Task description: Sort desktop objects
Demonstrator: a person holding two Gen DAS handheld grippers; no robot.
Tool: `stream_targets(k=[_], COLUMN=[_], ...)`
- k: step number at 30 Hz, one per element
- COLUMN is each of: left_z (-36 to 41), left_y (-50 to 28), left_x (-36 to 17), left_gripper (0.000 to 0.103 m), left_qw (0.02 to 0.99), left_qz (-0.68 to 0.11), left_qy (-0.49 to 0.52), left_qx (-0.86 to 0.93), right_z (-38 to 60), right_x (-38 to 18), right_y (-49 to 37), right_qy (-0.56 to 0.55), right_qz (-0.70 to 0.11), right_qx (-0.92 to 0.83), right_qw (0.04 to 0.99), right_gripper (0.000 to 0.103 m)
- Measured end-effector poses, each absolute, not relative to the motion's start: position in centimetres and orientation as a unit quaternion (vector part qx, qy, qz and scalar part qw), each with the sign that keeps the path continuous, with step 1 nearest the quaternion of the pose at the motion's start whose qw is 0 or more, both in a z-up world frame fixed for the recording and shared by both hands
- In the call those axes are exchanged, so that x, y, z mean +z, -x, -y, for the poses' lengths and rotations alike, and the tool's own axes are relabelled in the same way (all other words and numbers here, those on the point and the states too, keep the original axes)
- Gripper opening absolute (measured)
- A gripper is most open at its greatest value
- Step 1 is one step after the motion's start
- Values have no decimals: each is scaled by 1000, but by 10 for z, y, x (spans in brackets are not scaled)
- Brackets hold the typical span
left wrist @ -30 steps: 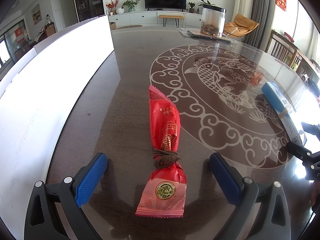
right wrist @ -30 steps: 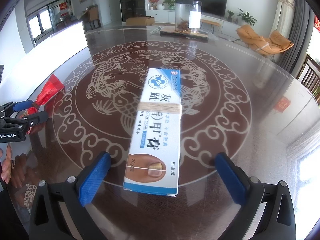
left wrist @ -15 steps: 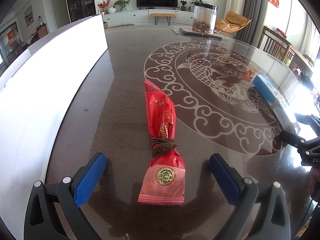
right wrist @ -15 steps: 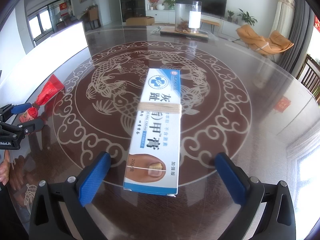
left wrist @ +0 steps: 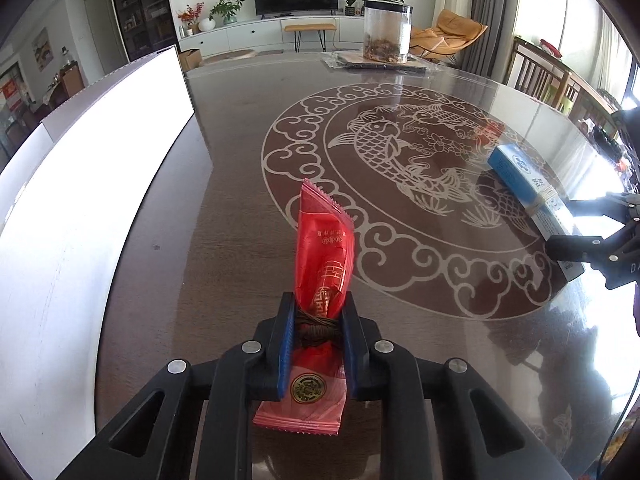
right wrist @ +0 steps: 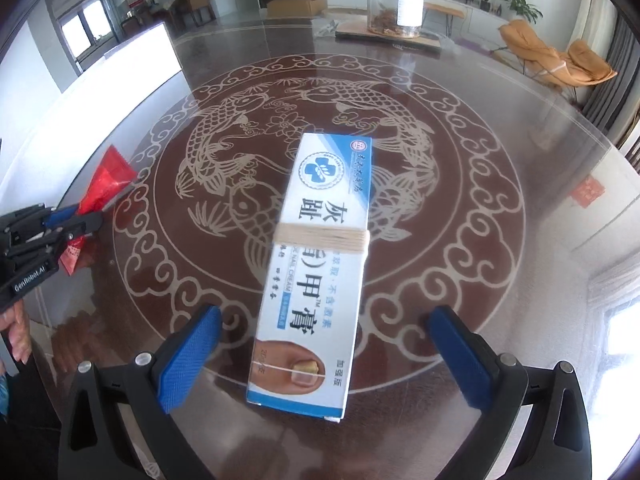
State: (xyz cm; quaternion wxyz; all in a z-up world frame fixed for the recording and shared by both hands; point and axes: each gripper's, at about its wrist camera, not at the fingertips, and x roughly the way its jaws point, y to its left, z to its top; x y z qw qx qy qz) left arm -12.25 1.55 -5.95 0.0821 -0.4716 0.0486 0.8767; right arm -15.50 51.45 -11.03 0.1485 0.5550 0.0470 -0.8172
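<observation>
Cream box (right wrist: 316, 268) lies on the glass table (right wrist: 500, 128) dead ahead of your right gripper (right wrist: 326, 354), its long axis running away between fingers spread wide and clear of both sides. Your left gripper (left wrist: 316, 344) has just closed on the red packet (left wrist: 323, 280), clamped at its string-tied waist, the packet's length pointing straight ahead.

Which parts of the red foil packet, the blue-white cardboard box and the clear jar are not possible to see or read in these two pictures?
- Red foil packet: left wrist view, waist hidden by the shut left gripper; small print unreadable.
- Blue-white cardboard box: right wrist view, underside hidden; in the left view its near end is covered by the right gripper.
- Clear plastic jar: brown contents too small; top cut off by the frame edge.
</observation>
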Motion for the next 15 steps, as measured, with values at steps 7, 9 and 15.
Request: stream_targets(k=[7,9,15], left_z=[-3,1,17], left_y=[107,101,85], left_x=[-52,-45,-19], left_gripper=[19,19,19], left_qw=[77,77,77], left_qz=[-17,-12,23], left_qy=[466,457,426], left_qx=[881,886,901], right_z=[-484,-482,-479], right_x=[-103,-97,-66], right_y=[174,172,157], right_qy=[-567,-569,-556], right_qz=[-111,-109,-97], right_qx=[-803,-802,-810], right_qw=[147,144,159], right_gripper=[45,44,44])
